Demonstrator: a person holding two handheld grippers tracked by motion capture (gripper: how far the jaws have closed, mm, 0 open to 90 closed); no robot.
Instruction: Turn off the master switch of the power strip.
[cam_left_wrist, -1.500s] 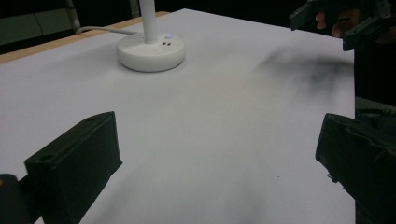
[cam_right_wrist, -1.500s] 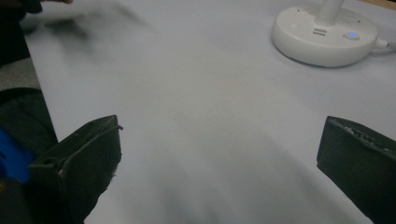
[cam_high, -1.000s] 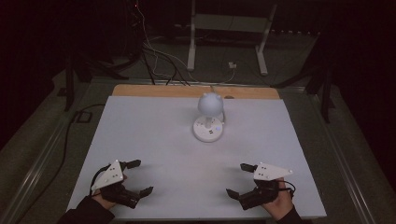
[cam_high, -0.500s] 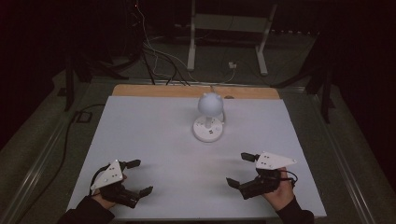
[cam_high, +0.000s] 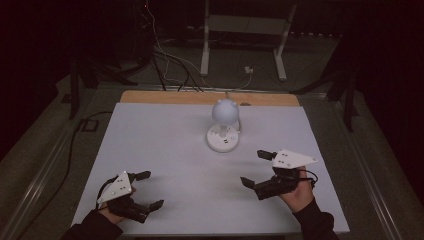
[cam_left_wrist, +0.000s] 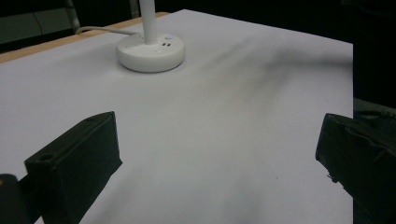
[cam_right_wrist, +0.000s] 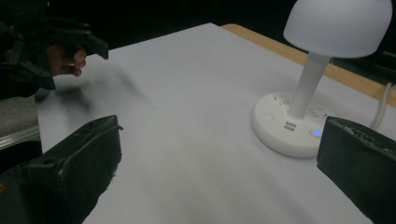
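Note:
A small white lamp (cam_high: 224, 112) with a dome shade stands on a round base (cam_high: 222, 140) at the table's middle back. My left gripper (cam_high: 152, 189) rests near the front left, jaws wide apart and empty. Farther forward on the right, my right gripper (cam_high: 252, 167) is open too, below and right of the lamp. The left gripper view has the lamp base (cam_left_wrist: 150, 52) far ahead, beyond its open jaws. In the right gripper view the lamp (cam_right_wrist: 327, 28) is close at the right, its base (cam_right_wrist: 289, 126) showing a blue light. The other hand's gripper (cam_right_wrist: 70, 44) shows far left.
A white board (cam_high: 165, 130) covers the table, with a wooden strip (cam_high: 175, 97) along its back edge. The lamp's cord (cam_right_wrist: 385, 105) runs off the back. Cables (cam_high: 165, 60) and a metal stand (cam_high: 245, 30) lie on the floor behind.
My right gripper has moved forward across the table toward the lamp, still open. The left gripper has stayed in place.

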